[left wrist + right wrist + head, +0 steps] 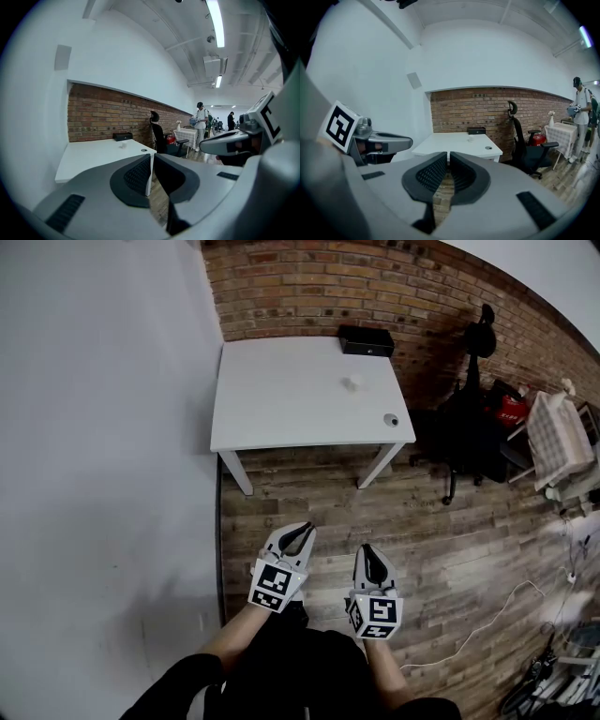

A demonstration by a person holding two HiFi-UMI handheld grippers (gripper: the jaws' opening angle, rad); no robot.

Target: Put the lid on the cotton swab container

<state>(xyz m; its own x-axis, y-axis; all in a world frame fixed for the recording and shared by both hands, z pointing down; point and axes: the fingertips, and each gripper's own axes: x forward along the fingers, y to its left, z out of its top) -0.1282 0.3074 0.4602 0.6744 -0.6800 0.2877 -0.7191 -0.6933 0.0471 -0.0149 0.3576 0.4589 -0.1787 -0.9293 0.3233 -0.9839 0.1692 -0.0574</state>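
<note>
A small white cotton swab container (352, 383) stands on the white table (281, 399), past its middle. Its round lid (391, 420) lies apart from it near the table's right front corner. Both show small in the gripper views: the container (123, 145) (470, 132) and the lid (144, 150) (488, 148). My left gripper (299, 532) and right gripper (366, 555) are held over the wooden floor, well short of the table. Both are shut with nothing between the jaws. The left gripper (153, 161) and the right gripper (448, 159) point toward the table.
A black box (366, 340) sits at the table's far edge against the brick wall (375, 287). A black office chair (469, 427) stands right of the table. A white wall (103, 427) runs along the left. Cables (487, 615) trail on the floor at right. People (201, 119) stand far off.
</note>
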